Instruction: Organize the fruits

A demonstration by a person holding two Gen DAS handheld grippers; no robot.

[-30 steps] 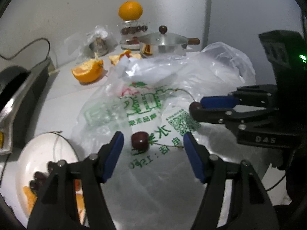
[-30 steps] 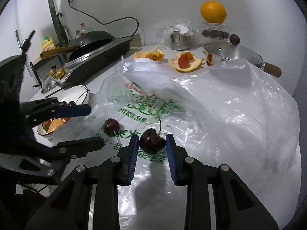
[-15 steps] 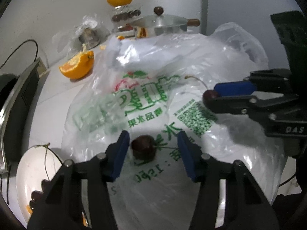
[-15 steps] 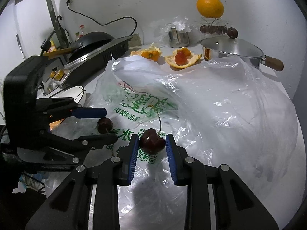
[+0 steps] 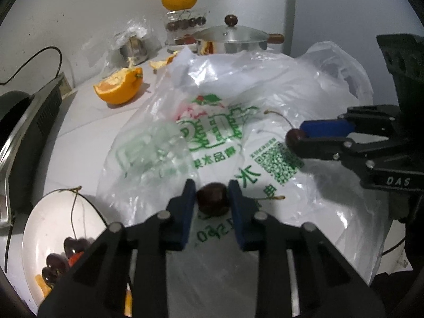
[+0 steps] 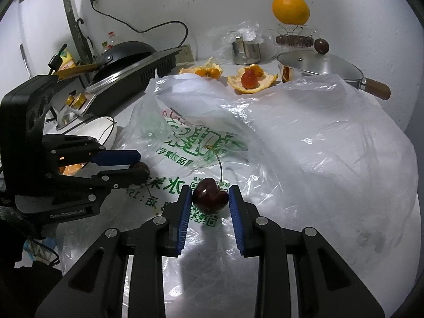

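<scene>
My left gripper [image 5: 212, 197] is shut on a dark red cherry [image 5: 212, 198] that lies on the printed plastic bag [image 5: 220, 137]. The same cherry [image 6: 141, 168] shows between the left fingers in the right wrist view. My right gripper [image 6: 210, 200] is shut on a second dark cherry [image 6: 209, 198] with a long stem, just above the bag [image 6: 304, 145]. That cherry [image 5: 293, 135] shows at the right gripper's tip in the left wrist view. A white bowl [image 5: 53, 220] with several cherries and orange pieces stands at the lower left.
A cut orange half [image 5: 119, 88], peels with a strawberry [image 6: 249, 79], a lidded steel pot [image 6: 318, 65], a steel cup [image 6: 245, 50] and a whole orange [image 6: 290, 9] on a clear box stand at the back. A stove with a black pan [image 6: 124, 53] is at the left.
My left gripper has moved forward over the cherry on the bag and closed on it. My right gripper keeps its hold on the stemmed cherry and has hardly moved.
</scene>
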